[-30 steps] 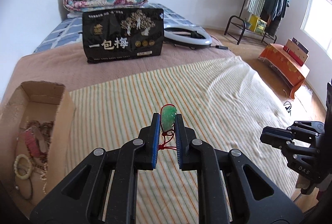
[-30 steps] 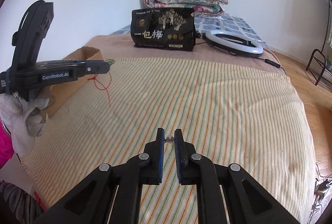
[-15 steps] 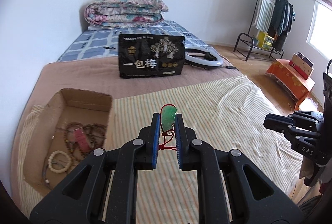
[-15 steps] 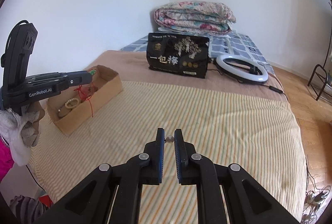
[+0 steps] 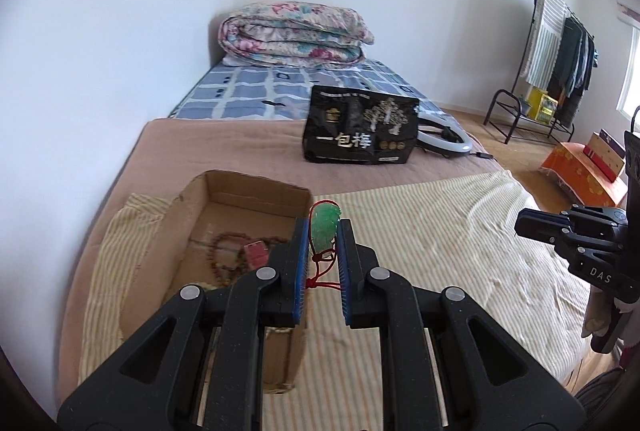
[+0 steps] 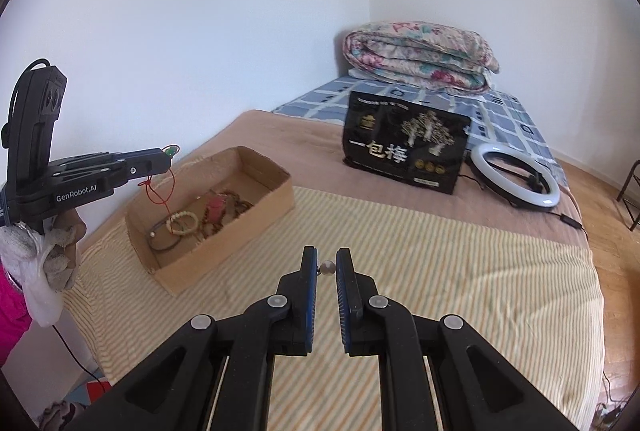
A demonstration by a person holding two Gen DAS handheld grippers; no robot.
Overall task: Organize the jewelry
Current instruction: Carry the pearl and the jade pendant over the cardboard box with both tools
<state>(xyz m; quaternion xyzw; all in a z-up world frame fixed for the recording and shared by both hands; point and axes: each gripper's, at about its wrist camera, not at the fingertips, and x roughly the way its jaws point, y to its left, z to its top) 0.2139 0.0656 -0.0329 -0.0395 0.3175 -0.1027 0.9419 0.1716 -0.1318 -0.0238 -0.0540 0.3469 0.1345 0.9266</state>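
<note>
My left gripper (image 5: 323, 231) is shut on a green jade pendant (image 5: 325, 227) whose red cord (image 6: 160, 191) dangles below it. It hovers over the right wall of an open cardboard box (image 5: 256, 187) holding bead bracelets and a pink item (image 6: 214, 209). My right gripper (image 6: 327, 267) is shut on a small pearl-like bead (image 6: 328, 267), above the striped cloth (image 6: 440, 251) to the right of the cardboard box (image 6: 260, 199). The left gripper (image 6: 170, 153) also shows at the left of the right wrist view, held by a gloved hand (image 6: 56, 251).
A black printed bag (image 5: 360, 135) and a white ring light (image 6: 516, 175) lie farther back on the bed. A folded floral quilt (image 5: 296, 35) sits at the head. A clothes rack (image 5: 556, 71) and an orange box (image 5: 580, 171) stand on the floor to the right.
Both grippers rose and swung left toward the cardboard box, still holding their items. The box now sits directly under the left gripper's tips and fills more of the right wrist view.
</note>
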